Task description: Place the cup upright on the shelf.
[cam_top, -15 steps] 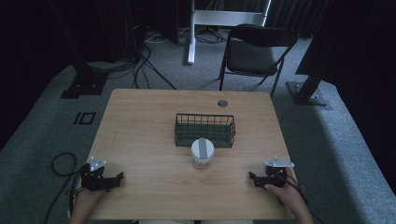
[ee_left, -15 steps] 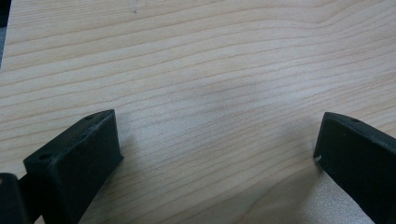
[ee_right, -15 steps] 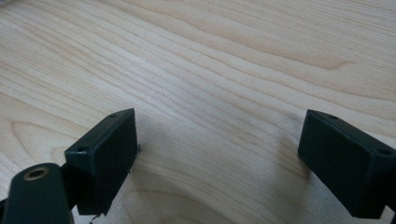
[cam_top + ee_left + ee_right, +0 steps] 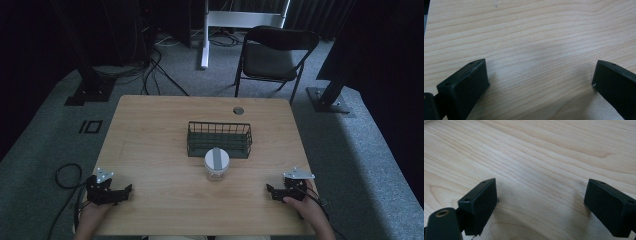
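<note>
**Jar waits between two open tools**

While both tools rest low on the wooden surface [image 4: 150, 150], the left tool [image 4: 125, 191] and right tool [image 4: 270, 190] have their jaws wide apart, holding nothing. The jar [image 4: 216, 164] stands upright ahead of them, about halfway between, a bit closer to the right tool. It has a white lid with a grey stripe and touches the black wire basket [image 4: 219, 139] behind it.

From my high view the room is dim and slightly soft, with only the worktop [image 4: 160, 135] lit from above, while both gripper views are bright and sharp on the wood grain, the near jaws blurred and casting soft shadows.
</note>
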`<state>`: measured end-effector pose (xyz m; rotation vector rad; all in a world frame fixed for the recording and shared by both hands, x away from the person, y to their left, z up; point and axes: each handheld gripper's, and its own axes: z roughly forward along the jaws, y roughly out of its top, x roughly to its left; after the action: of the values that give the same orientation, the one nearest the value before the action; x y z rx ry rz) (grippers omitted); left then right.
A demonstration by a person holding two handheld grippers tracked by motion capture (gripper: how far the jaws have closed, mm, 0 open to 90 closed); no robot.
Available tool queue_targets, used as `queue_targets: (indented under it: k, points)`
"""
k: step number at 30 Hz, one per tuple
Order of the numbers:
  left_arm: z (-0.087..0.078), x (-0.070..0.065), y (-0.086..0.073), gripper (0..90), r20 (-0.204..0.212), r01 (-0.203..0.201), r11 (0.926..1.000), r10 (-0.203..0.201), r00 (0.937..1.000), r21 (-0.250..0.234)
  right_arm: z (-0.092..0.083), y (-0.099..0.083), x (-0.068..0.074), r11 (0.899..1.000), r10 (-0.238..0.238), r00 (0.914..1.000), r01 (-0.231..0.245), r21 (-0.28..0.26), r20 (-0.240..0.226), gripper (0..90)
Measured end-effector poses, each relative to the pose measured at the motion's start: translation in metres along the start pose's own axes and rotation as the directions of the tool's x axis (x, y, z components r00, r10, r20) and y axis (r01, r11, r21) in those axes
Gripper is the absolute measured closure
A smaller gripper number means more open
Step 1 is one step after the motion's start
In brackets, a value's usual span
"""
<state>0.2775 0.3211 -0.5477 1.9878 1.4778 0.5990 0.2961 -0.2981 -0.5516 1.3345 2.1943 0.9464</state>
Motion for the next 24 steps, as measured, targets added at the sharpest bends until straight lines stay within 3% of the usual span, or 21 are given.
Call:
queue_targets:
  k: [19, 24]
  points:
    - [-0.0001, -0.0001, 0.0000, 0.6, 0.000, 0.000, 1.0000, 0.000, 1.0000, 0.001, 0.0009, 0.0024, 0.0012, 1.000, -0.001, 1.0000, 0.001, 0.008, 0.005, 10.9]
    - [0.0000, -0.0001, 0.0000, 0.6, 0.000, 0.001, 1.0000, -0.001, 1.0000, 0.001, -0.0034, 0.0081, 0.0041, 1.000, -0.010, 0.9999, 0.010, -0.012, -0.008, 10.9]
